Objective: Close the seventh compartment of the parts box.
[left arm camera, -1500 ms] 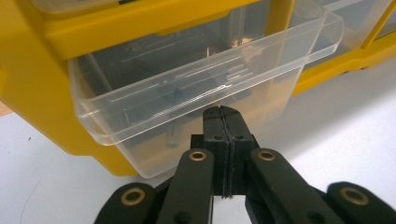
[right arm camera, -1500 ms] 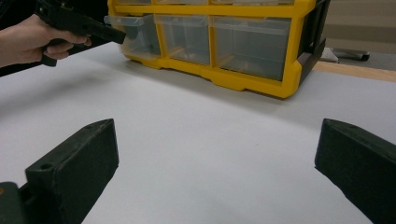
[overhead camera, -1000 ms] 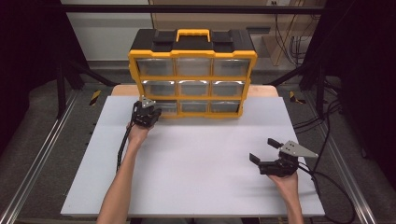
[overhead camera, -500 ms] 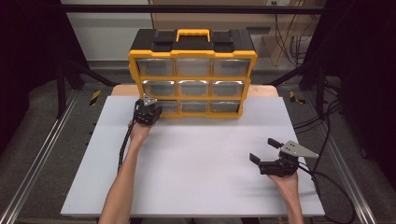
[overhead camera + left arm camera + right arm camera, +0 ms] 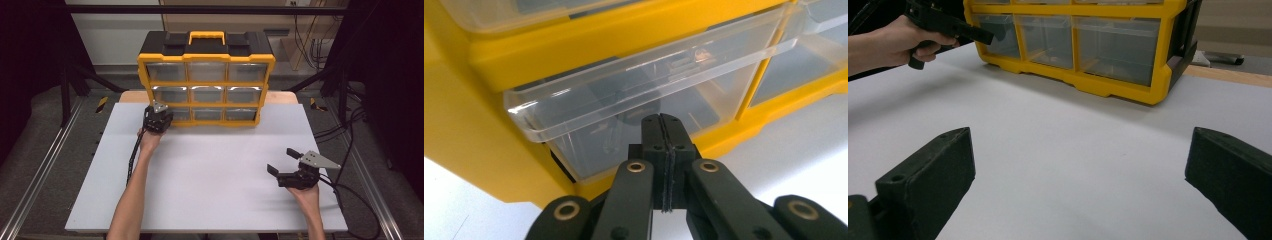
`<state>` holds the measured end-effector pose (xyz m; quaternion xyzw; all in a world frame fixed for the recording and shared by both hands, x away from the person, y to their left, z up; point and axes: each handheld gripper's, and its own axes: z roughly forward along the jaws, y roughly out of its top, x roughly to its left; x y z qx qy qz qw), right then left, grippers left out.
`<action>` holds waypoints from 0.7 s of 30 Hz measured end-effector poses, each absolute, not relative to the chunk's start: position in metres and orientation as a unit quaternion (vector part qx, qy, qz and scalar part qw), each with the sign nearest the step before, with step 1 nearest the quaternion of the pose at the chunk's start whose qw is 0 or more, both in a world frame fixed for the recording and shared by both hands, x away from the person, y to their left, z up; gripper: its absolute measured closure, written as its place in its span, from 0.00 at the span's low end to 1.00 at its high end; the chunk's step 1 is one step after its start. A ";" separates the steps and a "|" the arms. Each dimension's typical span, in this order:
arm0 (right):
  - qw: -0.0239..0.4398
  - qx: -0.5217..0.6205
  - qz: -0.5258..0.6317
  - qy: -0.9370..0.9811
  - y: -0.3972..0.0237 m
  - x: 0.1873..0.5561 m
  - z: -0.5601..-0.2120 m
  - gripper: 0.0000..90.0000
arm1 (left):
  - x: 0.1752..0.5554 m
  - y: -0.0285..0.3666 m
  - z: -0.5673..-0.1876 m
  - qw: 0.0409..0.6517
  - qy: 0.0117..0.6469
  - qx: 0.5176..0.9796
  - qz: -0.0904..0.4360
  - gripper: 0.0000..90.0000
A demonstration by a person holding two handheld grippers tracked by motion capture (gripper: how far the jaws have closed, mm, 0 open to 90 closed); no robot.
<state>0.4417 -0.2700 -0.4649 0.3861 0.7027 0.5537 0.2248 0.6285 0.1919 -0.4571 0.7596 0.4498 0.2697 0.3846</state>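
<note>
Two claws: left claw (image 5: 661, 125) clenched, seemingly touching the drawer (image 5: 644, 95) edge; right claw (image 5: 285, 161) released.

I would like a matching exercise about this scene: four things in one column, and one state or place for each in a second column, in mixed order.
Things:
1. left gripper
2. right gripper
3. carry handle
4. bottom-left drawer

States or places:
A. on top of the organizer
B. jaws wide apart, over the bare table
C. clear plastic, right in front of shut jaws
D. jaws shut, at the organizer's lower left corner

Pairs: 1-D, 2-B, 3-A, 4-C
</note>
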 end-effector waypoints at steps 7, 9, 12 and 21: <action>0.225 0.386 0.553 0.704 -0.270 0.442 -0.465 0.00 | 0.628 0.192 -0.458 0.384 0.450 0.760 0.270 0.99; 0.225 0.386 0.553 0.703 -0.270 0.442 -0.465 0.00 | 0.628 0.193 -0.457 0.384 0.450 0.760 0.268 0.99; 0.225 0.386 0.553 0.703 -0.270 0.442 -0.465 0.00 | 0.625 0.193 -0.455 0.387 0.448 0.761 0.265 0.99; 0.222 0.388 0.555 0.702 -0.270 0.441 -0.464 0.00 | 0.607 0.196 -0.448 0.410 0.432 0.760 0.261 0.99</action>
